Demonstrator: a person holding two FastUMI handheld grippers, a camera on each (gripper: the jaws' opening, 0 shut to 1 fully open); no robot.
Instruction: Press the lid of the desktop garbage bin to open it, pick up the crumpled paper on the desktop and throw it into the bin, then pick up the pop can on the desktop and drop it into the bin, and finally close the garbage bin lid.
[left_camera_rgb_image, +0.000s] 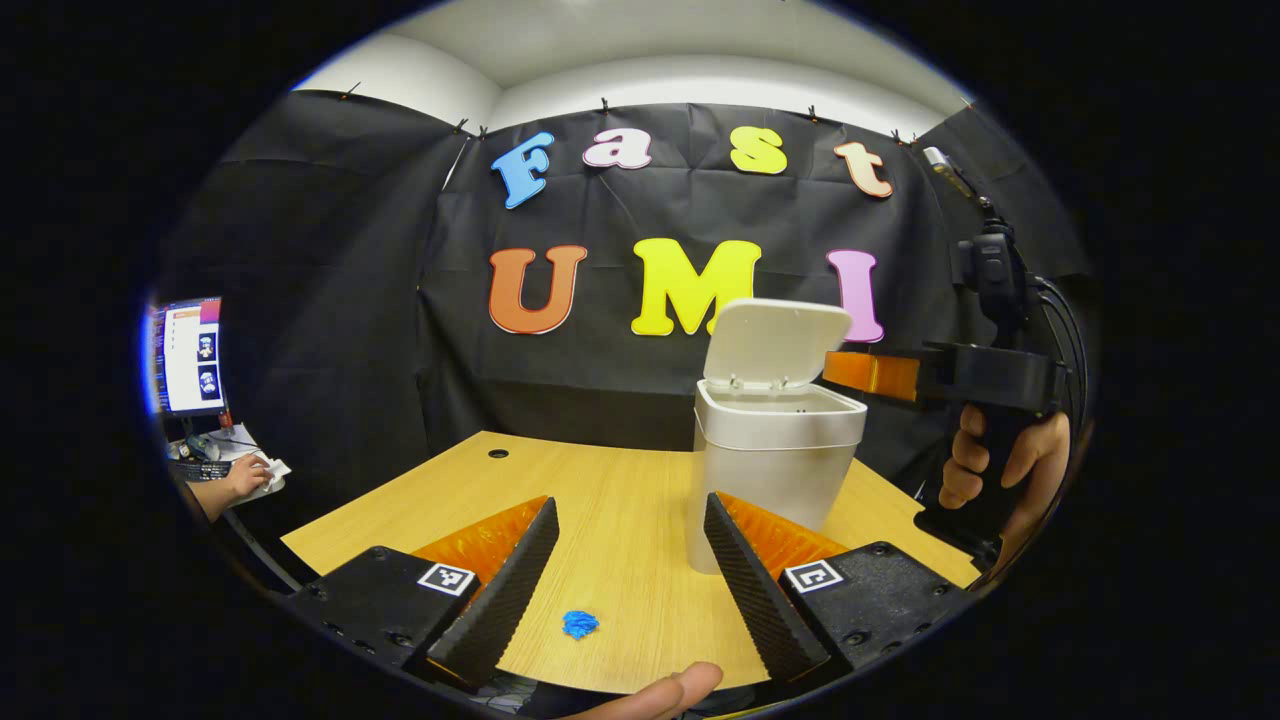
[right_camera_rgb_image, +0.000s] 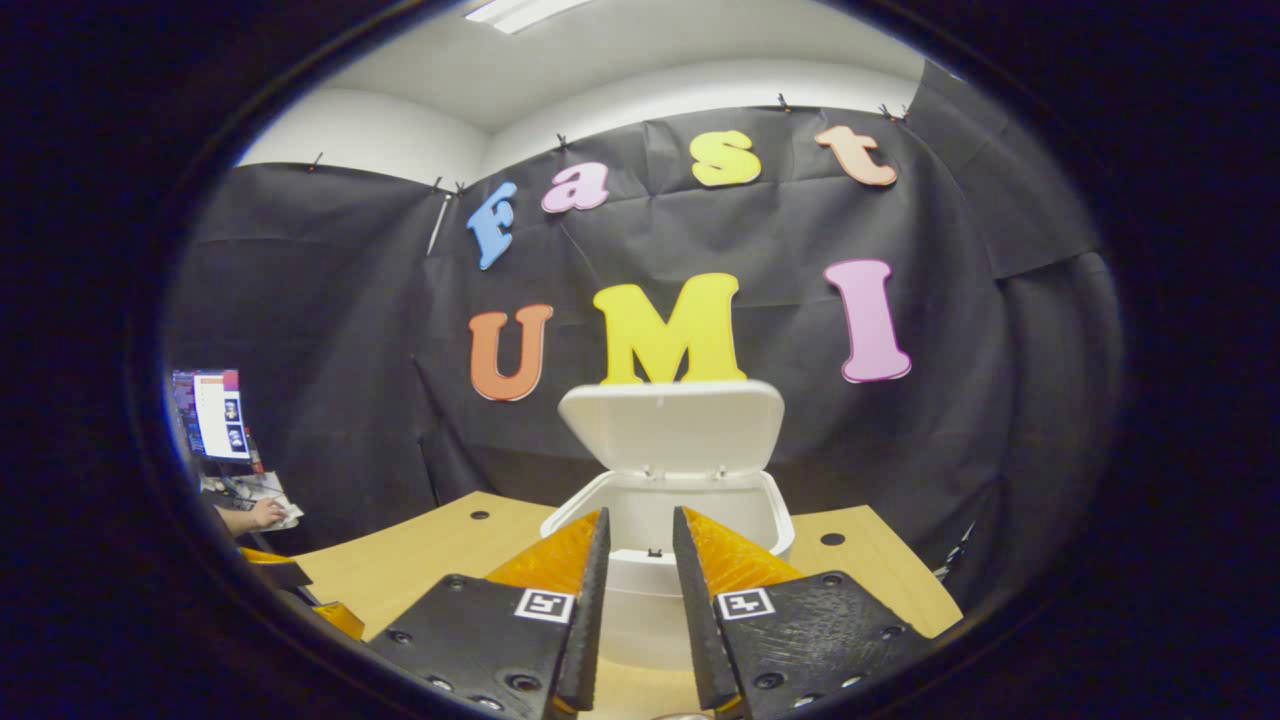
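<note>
The white desktop bin (left_camera_rgb_image: 775, 470) stands on the wooden table (left_camera_rgb_image: 620, 500) with its lid (left_camera_rgb_image: 775, 342) tipped up and back. A small blue crumpled paper (left_camera_rgb_image: 580, 624) lies near the table's front edge, below and between my left gripper's fingers. The left gripper (left_camera_rgb_image: 630, 540) is wide open and holds nothing. A hand holds my right gripper (left_camera_rgb_image: 868, 374) level just right of the bin's rim. In the right gripper view the right gripper (right_camera_rgb_image: 640, 535) hovers over the open bin (right_camera_rgb_image: 775, 520), facing the raised lid (right_camera_rgb_image: 672, 425). Its fingers stand a narrow gap apart with nothing between them.
A monitor (left_camera_rgb_image: 190, 355) and another person's hand (left_camera_rgb_image: 245, 478) at a desk are far left, outside the booth. The table has a cable hole (left_camera_rgb_image: 497, 453) at the back left. A thumb (left_camera_rgb_image: 660, 690) shows at the bottom edge. Black cloth walls close the back and sides.
</note>
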